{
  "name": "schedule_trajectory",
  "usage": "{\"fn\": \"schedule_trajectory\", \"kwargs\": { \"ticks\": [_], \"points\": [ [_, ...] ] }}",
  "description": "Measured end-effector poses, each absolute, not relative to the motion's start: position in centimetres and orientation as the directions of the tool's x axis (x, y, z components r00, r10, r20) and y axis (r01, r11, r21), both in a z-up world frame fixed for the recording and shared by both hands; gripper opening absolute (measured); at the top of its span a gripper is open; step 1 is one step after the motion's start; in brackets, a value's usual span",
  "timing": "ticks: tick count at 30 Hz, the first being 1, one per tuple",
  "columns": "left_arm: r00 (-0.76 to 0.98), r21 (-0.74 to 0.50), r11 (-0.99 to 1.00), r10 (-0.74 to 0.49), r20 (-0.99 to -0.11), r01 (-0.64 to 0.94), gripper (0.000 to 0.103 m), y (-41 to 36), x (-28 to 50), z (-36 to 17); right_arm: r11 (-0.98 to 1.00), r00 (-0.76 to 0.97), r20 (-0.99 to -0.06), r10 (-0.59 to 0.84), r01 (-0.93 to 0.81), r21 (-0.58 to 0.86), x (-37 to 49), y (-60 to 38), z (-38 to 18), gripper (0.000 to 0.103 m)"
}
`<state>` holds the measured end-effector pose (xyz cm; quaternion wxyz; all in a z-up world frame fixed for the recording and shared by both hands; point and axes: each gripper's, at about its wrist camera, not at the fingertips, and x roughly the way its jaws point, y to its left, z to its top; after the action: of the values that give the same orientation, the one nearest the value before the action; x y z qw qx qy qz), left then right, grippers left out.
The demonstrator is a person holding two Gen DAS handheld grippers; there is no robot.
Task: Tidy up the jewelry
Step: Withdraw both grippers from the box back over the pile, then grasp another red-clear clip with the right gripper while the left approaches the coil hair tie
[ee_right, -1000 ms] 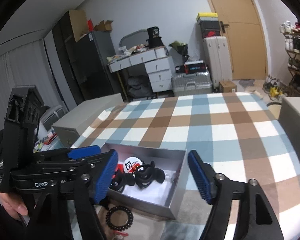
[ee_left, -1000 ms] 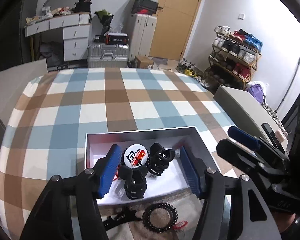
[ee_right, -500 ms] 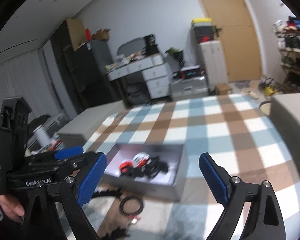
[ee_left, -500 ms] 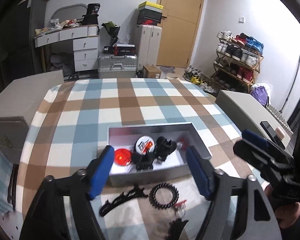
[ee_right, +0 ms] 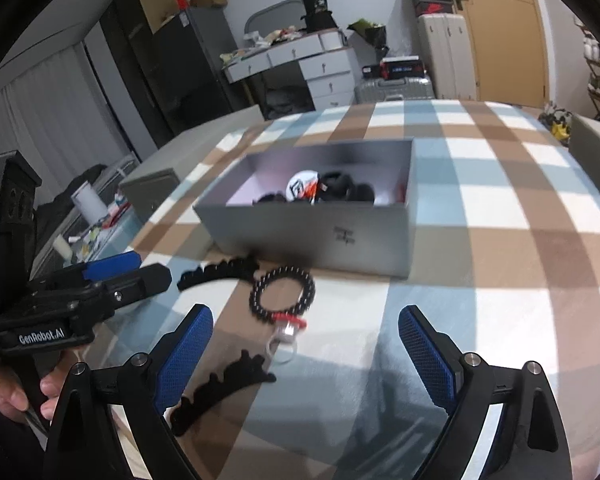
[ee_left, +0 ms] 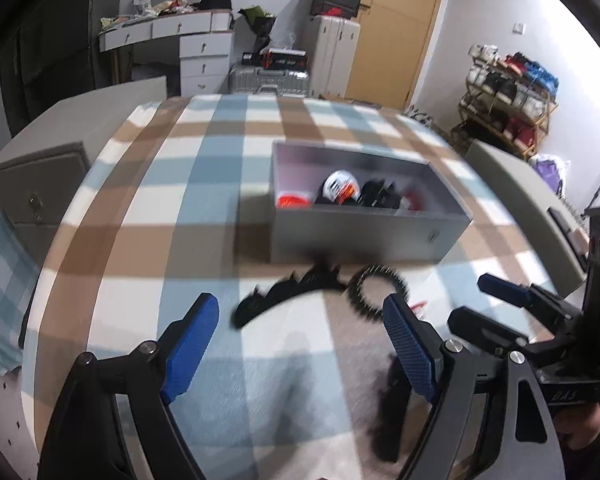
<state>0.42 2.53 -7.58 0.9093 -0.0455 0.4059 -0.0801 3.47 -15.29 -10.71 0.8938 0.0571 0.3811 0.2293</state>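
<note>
A grey box on the checked tablecloth holds a white badge, black hair claws and a red piece. In front of it lie a black toothed clip, a black bead bracelet with a clear ring, and a second black clip. My left gripper hovers before the first clip, its jaws opening, nothing between them. My right gripper stands open above the ring, gripping nothing.
The table's left edge curves close by, with a grey cabinet beyond it. Another grey cabinet top sits to the right of the table. A person's hand holds the left gripper. A desk, suitcases and a shoe rack stand far behind.
Both grippers pulled back from the box and sank toward the cloth. The left jaws spread wider. The loose clips, bracelet and ring now lie near the fingertips.
</note>
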Motion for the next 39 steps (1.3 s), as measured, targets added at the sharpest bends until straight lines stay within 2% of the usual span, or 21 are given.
{"fn": "schedule_trajectory", "kwargs": {
  "ticks": [10,12,16,18,22,27,30,39],
  "points": [
    [0.640,-0.124,0.989,-0.150,-0.754,0.086,0.082,3.3,-0.7,-9.1,0.880,0.556,-0.687,0.467,-0.371,0.298,4.0,-13.7,-12.0,0.082],
    [0.641,-0.113,0.990,-0.140,-0.755,0.084,0.082,3.3,-1.0,-9.1,0.876,0.544,-0.694,0.472,-0.376,0.301,4.1,-13.4,-12.2,0.075],
    [0.639,-0.120,0.989,-0.148,-0.755,0.088,0.082,3.3,-1.3,-9.2,0.879,0.535,-0.705,0.465,-0.374,0.295,4.1,-12.9,-12.4,0.072],
    [0.640,-0.125,0.988,-0.155,-0.753,0.093,0.082,3.3,-1.4,-9.2,0.889,0.533,-0.719,0.445,-0.359,0.284,4.3,-12.6,-12.4,0.063],
    [0.638,-0.123,0.987,-0.163,-0.753,0.106,0.082,3.2,-1.5,-9.3,0.896,0.532,-0.732,0.425,-0.365,0.254,4.4,-11.9,-12.3,0.059],
    [0.639,-0.117,0.989,-0.151,-0.754,0.095,0.082,3.4,-1.4,-9.3,0.895,0.527,-0.745,0.409,-0.389,0.217,4.0,-11.1,-12.1,0.023],
    [0.637,-0.118,0.989,-0.146,-0.757,0.087,0.082,3.7,-1.2,-9.3,0.900,0.528,-0.752,0.394,-0.386,0.201,4.1,-11.1,-12.2,0.016],
    [0.614,-0.113,0.991,-0.130,-0.778,0.068,0.082,3.8,-0.8,-9.6,0.887,0.543,-0.719,0.433,-0.398,0.233,3.4,-11.8,-11.5,0.015]
  ]
}}
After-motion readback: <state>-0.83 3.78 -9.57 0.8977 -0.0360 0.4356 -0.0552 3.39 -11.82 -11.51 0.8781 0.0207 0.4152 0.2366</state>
